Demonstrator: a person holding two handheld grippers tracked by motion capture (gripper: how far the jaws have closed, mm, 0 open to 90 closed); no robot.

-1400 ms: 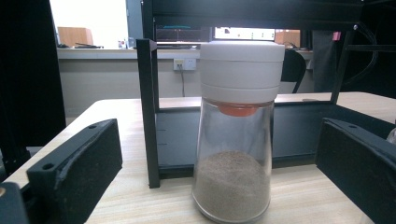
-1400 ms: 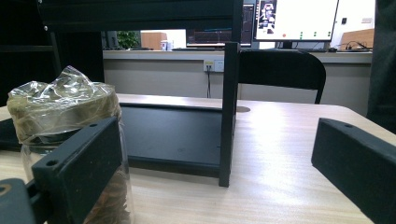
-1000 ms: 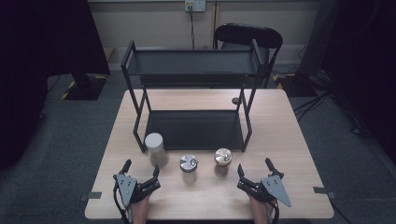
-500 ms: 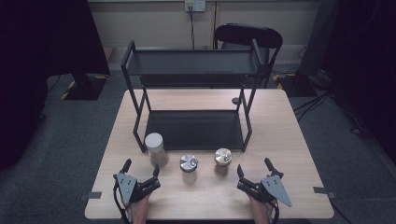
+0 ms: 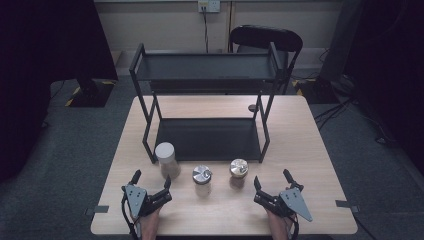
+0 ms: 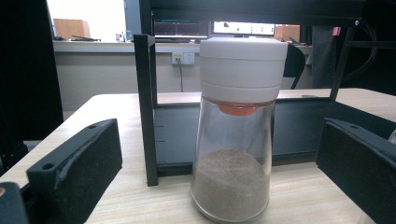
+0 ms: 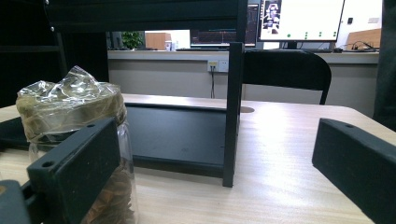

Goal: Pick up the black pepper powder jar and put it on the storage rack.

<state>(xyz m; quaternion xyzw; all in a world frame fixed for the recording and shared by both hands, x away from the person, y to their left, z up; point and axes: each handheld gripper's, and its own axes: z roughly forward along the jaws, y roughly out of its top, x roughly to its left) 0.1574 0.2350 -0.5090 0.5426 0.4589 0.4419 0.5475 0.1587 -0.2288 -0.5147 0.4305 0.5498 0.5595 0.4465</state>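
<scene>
From the high view, a wooden table point(image 5: 310, 150) carries a black two-tier rack point(image 5: 207, 100) toward its far side. Three jars stand in a row in front of the rack's lower shelf: a white-capped shaker point(image 5: 166, 159) at the left, by the rack's front left leg, a middle jar point(image 5: 202, 179) with a shiny lid, and a right jar point(image 5: 238, 172) with a crinkled top. The left gripper point(image 5: 151, 181) rests at the near left edge, its jaws spread and empty, pointing toward the shaker and near it but not touching. The right gripper point(image 5: 272, 181) rests at the near right edge, jaws likewise spread and empty, just to the right of the right jar and apart from it. A black chair point(image 5: 267, 37) stands behind the table.

In the left gripper view, the shaker point(image 6: 238, 130) stands upright on the table between the two wide-open jaws, touching neither. It has a white cap, an orange insert under it and brownish powder filling the lower part. The rack's leg point(image 6: 145, 107) rises just behind and to its left.

In the right gripper view, the jaws stand wide apart with nothing between them. The right jar point(image 7: 74, 130), plastic wrap over its mouth and brown pieces inside, sits partly behind the jaw on the left of this view. A rack leg point(image 7: 232, 112) stands ahead, with the chair point(image 7: 285, 70) beyond.
</scene>
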